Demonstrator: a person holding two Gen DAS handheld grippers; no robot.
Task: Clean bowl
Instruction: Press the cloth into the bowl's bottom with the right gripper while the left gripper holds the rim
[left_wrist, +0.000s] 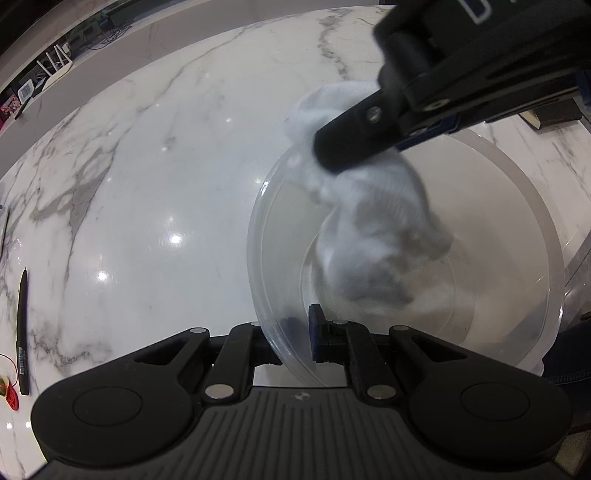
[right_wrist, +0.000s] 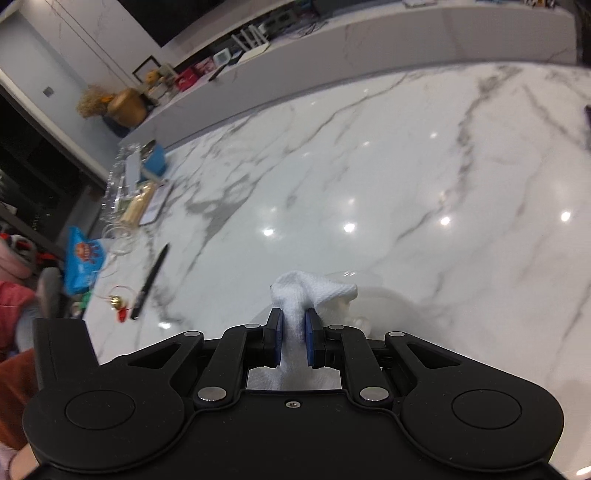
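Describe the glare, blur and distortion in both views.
Left wrist view: ceiling-light glare spots the marble counter; white cloth in the clear bowl is motion-smeared; fisheye bends the counter edge. Right wrist view: similar glare, blurred clutter at left, cloth sharp between the right claw.

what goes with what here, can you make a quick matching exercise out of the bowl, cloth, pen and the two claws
Things:
1. bowl
2. cloth
3. pen
4. left claw

States:
a. lying flat on the marble, far left
b. white, pinched in the right claw, hanging into the bowl
c. clear plastic, its near rim gripped
d. closed over the bowl's rim, one finger inside and one outside

Pairs: 1-c, 2-b, 3-a, 4-d
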